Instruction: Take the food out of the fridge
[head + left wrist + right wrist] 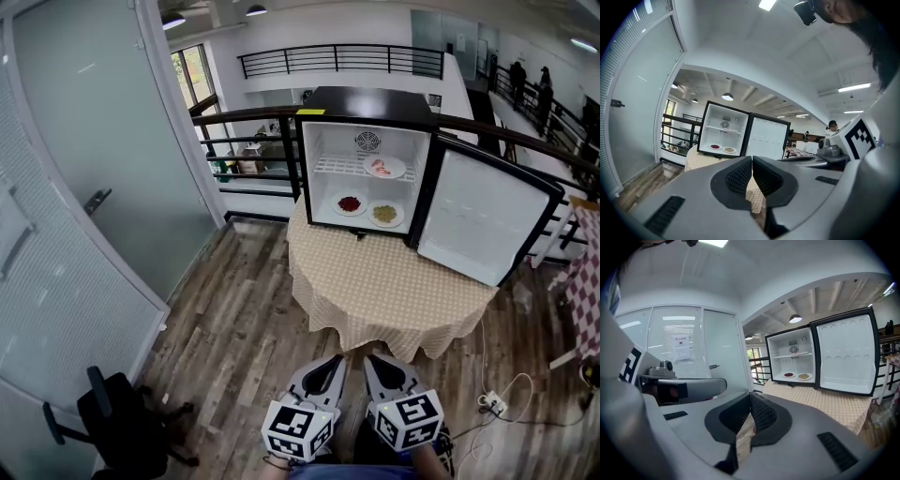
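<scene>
We hold our left gripper and right gripper closed and empty. The open fridge's food plates lie at twelve o'clock, well apart, neither gripper nearer.

Both tools held low, side by side, empty.
The left tool and the right tool pointed forward and slightly downward, close beside each other, each with its jaws pressed together on nothing.

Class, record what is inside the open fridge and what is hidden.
In the fridge: pink food plate on the wire shelf; red food plate and yellowish food plate on its floor; fan on the back wall. Nothing covered; foods too small to identify.
</scene>
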